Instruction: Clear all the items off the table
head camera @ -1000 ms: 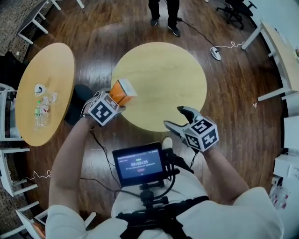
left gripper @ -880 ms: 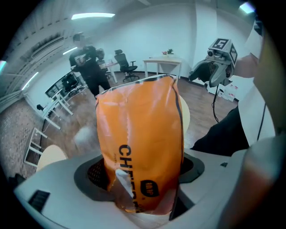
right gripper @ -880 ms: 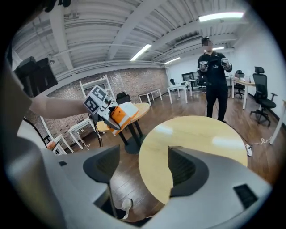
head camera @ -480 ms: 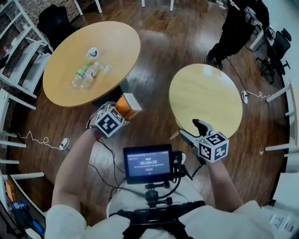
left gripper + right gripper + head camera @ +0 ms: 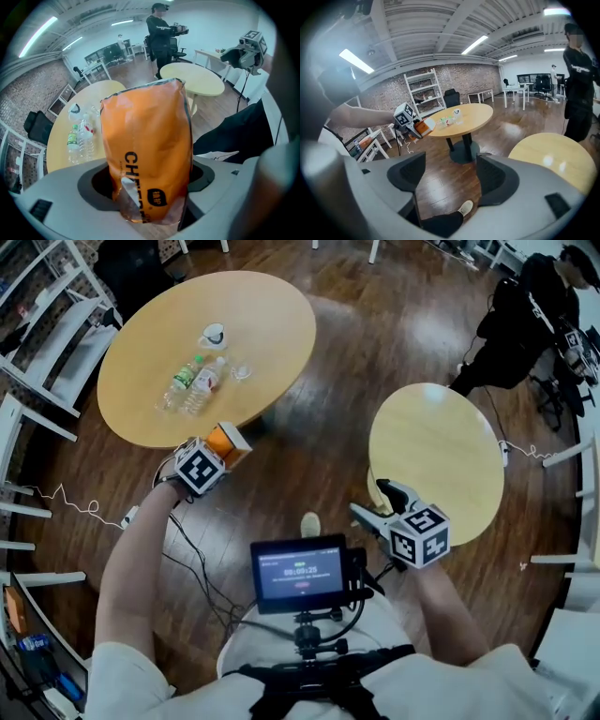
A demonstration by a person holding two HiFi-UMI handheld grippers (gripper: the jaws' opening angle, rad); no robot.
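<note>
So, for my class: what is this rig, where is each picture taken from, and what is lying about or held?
No robot: a person wears a downward-looking head camera and holds a two-jaw grasping tool in each hand. Each tool carries its own camera, looking along its jaws. The left tool is shut on an orange foil snack bag. The right tool is open and empty. The larger round wooden table bears two clear plastic bottles and a small white container. The smaller round pale table looks bare.
</note>
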